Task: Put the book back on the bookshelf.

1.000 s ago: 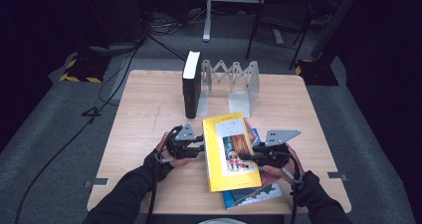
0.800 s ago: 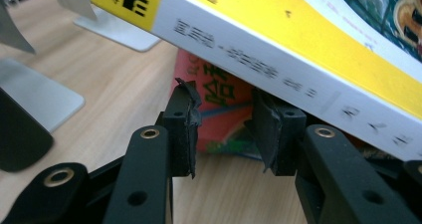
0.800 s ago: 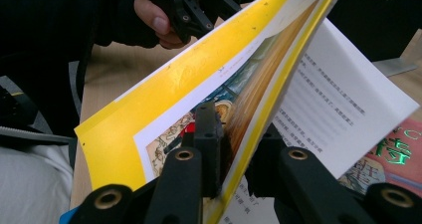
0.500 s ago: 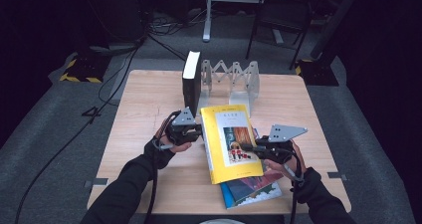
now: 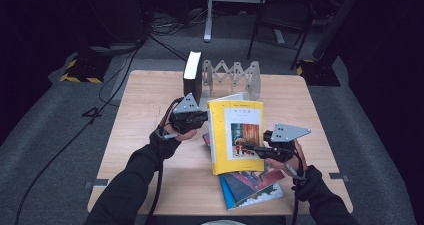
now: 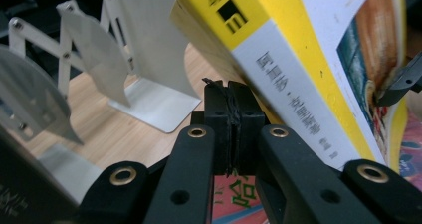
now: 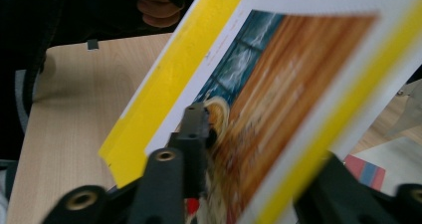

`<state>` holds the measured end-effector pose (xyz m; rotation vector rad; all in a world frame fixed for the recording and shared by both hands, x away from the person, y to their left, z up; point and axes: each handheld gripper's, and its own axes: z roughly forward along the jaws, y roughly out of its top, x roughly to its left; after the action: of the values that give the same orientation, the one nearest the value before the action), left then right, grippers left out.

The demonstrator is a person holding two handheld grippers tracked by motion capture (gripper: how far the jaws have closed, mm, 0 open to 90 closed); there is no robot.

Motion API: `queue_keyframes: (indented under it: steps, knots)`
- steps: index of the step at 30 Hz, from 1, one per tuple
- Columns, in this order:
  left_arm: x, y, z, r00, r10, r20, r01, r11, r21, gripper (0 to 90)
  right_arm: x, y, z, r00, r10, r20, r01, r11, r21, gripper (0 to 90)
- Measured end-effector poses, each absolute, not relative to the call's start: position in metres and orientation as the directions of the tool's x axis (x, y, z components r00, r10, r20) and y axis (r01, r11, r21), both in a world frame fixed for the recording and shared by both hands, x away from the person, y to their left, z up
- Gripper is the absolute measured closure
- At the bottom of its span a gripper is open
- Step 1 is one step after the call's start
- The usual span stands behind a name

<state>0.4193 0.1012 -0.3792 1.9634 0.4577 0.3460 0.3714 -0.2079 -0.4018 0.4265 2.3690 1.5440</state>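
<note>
A yellow book (image 5: pixel 235 135) stands tilted up off the table, its lower edge over the flat books (image 5: pixel 250 187). My left gripper (image 5: pixel 202 117) is at the book's spine edge. In the left gripper view the pads (image 6: pixel 221 119) are pressed together, having just closed, shut with nothing seen between them. The yellow book's spine (image 6: pixel 298 94) rests just behind the tips. My right gripper (image 5: pixel 252 147) straddles the book's outer edge; its jaws have just been opening. One finger (image 7: pixel 196 129) lies against the cover (image 7: pixel 278 84), and the other is behind the book.
A black book (image 5: pixel 192 75) stands upright against a grey folding book rack (image 5: pixel 232 77) at the table's far middle. A metal bookend plate (image 6: pixel 149 59) is close ahead of the left gripper. Bare wooden table (image 5: pixel 145 115) lies to the left and right.
The yellow book has swung up from lying flat on the other books to a steep tilt. My left gripper has risen with the spine edge. The right gripper has stayed in place.
</note>
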Motion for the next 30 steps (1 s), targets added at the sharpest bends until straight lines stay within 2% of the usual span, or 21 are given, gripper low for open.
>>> queue_keyframes:
  steps: [2,6,8,13,21,26,30]
  knots:
    - [0.415,0.096,-0.377,0.888,0.455,0.071,0.138,-0.411,0.901,86.6,0.373,-0.207,-0.399,-0.917,0.394,-0.06,0.101,0.375,0.921,57.4]
    - [0.413,0.095,-0.378,0.885,0.459,0.078,0.134,-0.412,0.901,85.3,0.373,-0.211,-0.398,-0.921,0.386,-0.041,0.103,0.344,0.933,79.6]
    - [0.413,0.097,-0.378,0.89,0.453,0.053,0.143,-0.388,0.91,84.1,0.369,-0.213,-0.398,-0.922,0.382,-0.057,0.086,0.346,0.934,82.8]
    - [0.412,0.094,-0.368,0.892,0.448,0.068,0.123,-0.383,0.915,85.9,0.362,-0.211,-0.393,-0.913,0.388,-0.127,0.022,0.357,0.934,84.0]
    - [0.41,0.088,-0.35,0.885,0.451,0.117,0.081,-0.396,0.915,86.0,0.364,-0.212,-0.394,-0.854,0.486,-0.183,-0.014,0.33,0.944,86.8]
    - [0.401,0.087,-0.351,0.89,0.446,0.1,0.074,-0.356,0.932,75.7,0.354,-0.219,-0.399,-0.864,0.463,-0.198,-0.04,0.329,0.944,86.9]
    - [0.391,0.082,-0.355,0.876,0.46,0.142,0.049,-0.38,0.924,65.4,0.347,-0.227,-0.402,-0.871,0.453,-0.193,-0.038,0.329,0.944,86.9]
